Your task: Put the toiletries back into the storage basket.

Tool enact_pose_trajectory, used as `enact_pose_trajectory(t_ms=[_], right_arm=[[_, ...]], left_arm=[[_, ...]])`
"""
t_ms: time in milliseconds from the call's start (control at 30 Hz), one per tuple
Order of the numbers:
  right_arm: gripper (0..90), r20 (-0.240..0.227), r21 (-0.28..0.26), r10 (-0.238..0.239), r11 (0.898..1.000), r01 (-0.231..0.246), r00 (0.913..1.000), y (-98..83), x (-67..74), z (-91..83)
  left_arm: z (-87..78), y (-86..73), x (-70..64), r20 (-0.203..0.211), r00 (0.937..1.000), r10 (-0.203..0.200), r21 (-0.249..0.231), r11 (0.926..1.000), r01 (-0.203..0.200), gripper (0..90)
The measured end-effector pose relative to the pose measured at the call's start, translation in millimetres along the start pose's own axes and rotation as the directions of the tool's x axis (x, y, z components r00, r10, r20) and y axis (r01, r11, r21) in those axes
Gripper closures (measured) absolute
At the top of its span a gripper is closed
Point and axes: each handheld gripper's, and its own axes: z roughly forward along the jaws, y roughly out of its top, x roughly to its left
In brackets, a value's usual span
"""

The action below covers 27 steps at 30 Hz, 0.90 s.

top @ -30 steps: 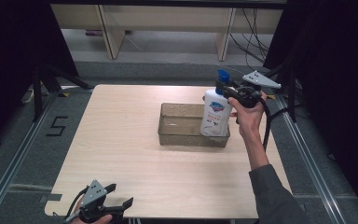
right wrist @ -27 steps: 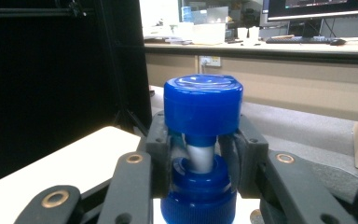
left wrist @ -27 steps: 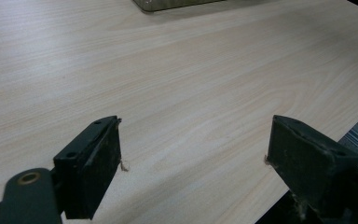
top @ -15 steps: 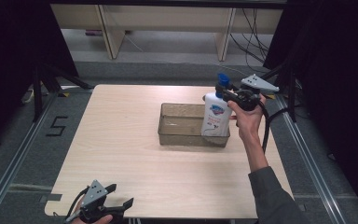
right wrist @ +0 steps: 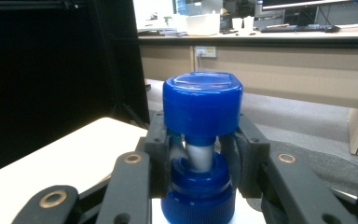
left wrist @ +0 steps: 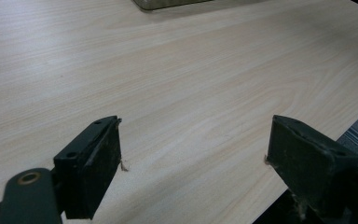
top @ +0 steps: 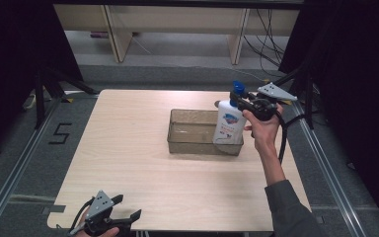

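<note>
Meanwhile, right gripper [top: 241, 100] clamps the bottle [top: 228, 124] neck – left gripper [top: 123, 211] gapes wide, empty.

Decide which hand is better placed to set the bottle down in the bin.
Right. Its claw grips the bottle by the pump neck over the bin; the left claw sits open at the table's near edge.

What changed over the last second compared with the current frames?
The right gripper, shut on the neck of the white pump bottle, has lowered it a little into the right end of the clear bin. The left gripper stayed open at the table's near edge.
</note>
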Motion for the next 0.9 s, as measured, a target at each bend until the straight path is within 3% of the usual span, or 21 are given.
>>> enact_pose_trajectory(t_ms=[133,233,333,433,500,567,700,900], right_arm=[[61.1,-0.007,0.005,-0.009,1.000,0.009,0.9999,-0.2,-0.1,-1.9],[59.5,0.007,0.027,-0.038,0.999,0.037,0.9993,0.3,2.7,-3.7],[58.1,0.005,0.057,-0.035,0.998,0.035,0.9994,-0.7,5.0,-3.3],[56.8,0.007,0.056,-0.023,0.998,0.022,0.9997,-1.7,7.0,-2.5],[53.3,0.010,0.057,-0.045,0.997,0.045,0.9989,-1.6,5.9,-1.6],[46.8,0.007,0.063,-0.006,0.998,0.006,1.0000,-2.8,7.8,-1.3],[36.7,0.012,0.053,0.010,0.999,-0.011,0.9999,-5.1,7.2,-1.7],[33.2,0.007,0.047,0.004,0.999,-0.004,1.0000,-6.0,7.0,-5.1]], left_arm=[[0.8,-0.4,0.5,0.005,1.0000,-0.002,-0.006,1.0000,0.002,17.0],[0.2,-0.2,0.5,0.001,1.0000,0.000,-0.004,1.0000,0.000,17.1],[0.5,-0.4,0.5,0.003,1.0000,-0.001,-0.005,1.0000,0.001,17.0],[0.1,-0.1,0.9,0.003,1.0000,0.001,-0.006,1.0000,-0.001,17.0],[-0.1,-0.1,0.8,-0.001,1.0000,0.003,-0.004,1.0000,-0.003,17.1],[0.1,-0.2,0.2,0.000,1.0000,0.000,-0.001,1.0000,0.000,17.1],[0.0,-0.2,0.3,0.000,1.0000,0.001,-0.004,1.0000,-0.001,17.1],[0.1,-0.2,0.4,0.001,1.0000,0.000,-0.003,1.0000,0.000,17.1]])
